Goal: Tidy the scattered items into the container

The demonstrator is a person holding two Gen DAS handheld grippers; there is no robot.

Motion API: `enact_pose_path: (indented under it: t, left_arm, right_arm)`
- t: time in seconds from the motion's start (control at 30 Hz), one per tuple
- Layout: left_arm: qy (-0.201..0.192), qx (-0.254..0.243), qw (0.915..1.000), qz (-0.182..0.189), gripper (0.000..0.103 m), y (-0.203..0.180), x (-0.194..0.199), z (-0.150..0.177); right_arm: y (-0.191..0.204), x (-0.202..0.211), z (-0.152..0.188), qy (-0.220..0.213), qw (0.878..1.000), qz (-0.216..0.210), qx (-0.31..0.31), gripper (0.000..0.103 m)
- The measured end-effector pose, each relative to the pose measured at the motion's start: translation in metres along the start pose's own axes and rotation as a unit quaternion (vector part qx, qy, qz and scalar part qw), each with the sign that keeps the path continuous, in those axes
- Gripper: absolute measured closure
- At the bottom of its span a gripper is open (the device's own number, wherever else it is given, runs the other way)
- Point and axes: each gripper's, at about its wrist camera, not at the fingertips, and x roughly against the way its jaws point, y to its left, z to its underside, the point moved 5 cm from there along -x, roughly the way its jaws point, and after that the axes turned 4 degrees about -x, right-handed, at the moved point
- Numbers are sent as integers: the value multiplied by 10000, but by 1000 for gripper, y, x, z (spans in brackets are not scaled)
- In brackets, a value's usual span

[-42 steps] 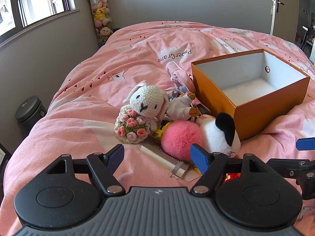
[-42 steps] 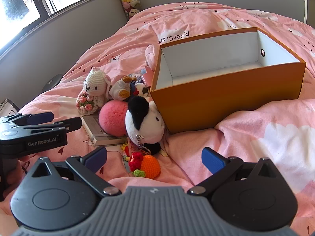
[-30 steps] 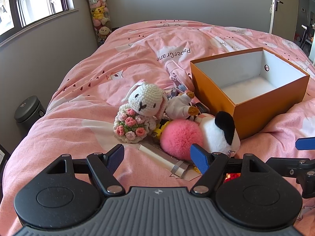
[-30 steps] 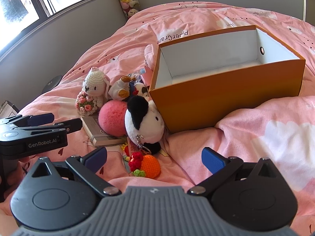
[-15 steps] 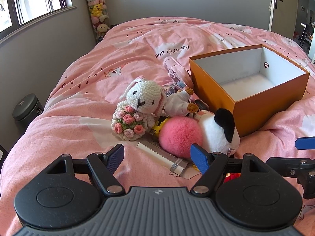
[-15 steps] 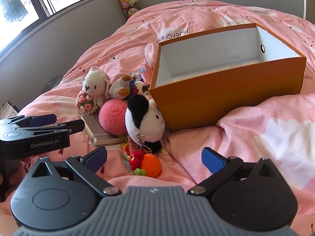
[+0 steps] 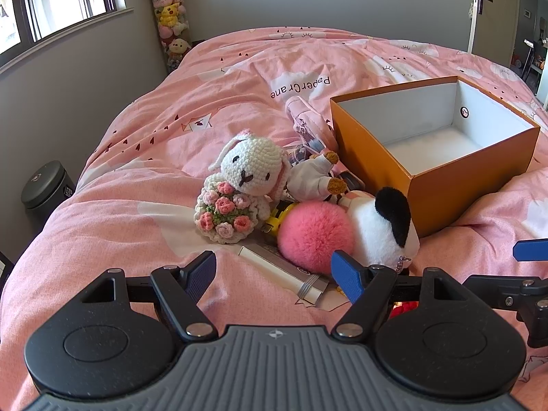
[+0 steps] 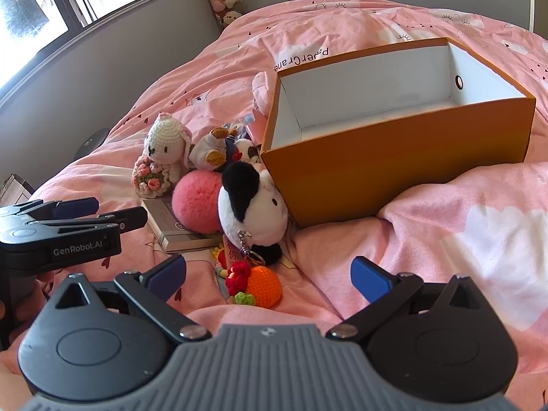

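- Bed cover point(image 7: 144, 212), pink, printed with clouds: spreads under and ahead of both tongs and carries everything else.
- Box point(image 8: 394, 157), orange outside, white inside, top open, nothing visible in it: ahead and to the right of the left tongs, straight ahead of the right tongs.
- Black-and-white plush point(image 8: 253, 205) with a key ring: ahead of the right tongs, leaning against the box's near corner; just past the right finger of the left tongs.
- Pink pom-pom point(image 7: 315, 231): touching the plush on its left, just ahead of the left tongs.
- Crochet rabbit point(image 7: 246, 178) with a flower bunch: ahead of the left tongs, a little beyond the pom-pom, upright.
- Book point(image 8: 171, 226), flat, partly under the pom-pom: nearest item to the left tongs' gap.
- White doll point(image 7: 315, 178) with brown paws: between rabbit and box, lying down.
- Orange crochet fruit point(image 8: 263, 286) with red and green bits: just ahead of the right tongs, nearer the left finger.
- Left tongs point(image 7: 275, 270): fingers spread wide, holding nothing, above the cover short of the pile.
- Right tongs point(image 8: 269, 275): fingers spread wide, holding nothing, fruit lying ahead of the gap, untouched.
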Motion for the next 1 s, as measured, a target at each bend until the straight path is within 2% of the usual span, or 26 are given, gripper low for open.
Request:
enact_pose_path:
  t: [0.6, 0.83, 1.0]
  left_arm:
    - [79, 29, 9999, 116, 16, 2, -3, 1]
    - [178, 100, 9996, 180, 16, 6, -6, 0]
    - [134, 90, 9994, 290, 16, 6, -7, -2]
  right_arm:
    - [1, -6, 3, 102, 9999, -21, 3, 0]
    - [1, -13, 3, 221, 9995, -204, -3, 0]
    - [7, -14, -5, 103, 9993, -302, 202, 0]
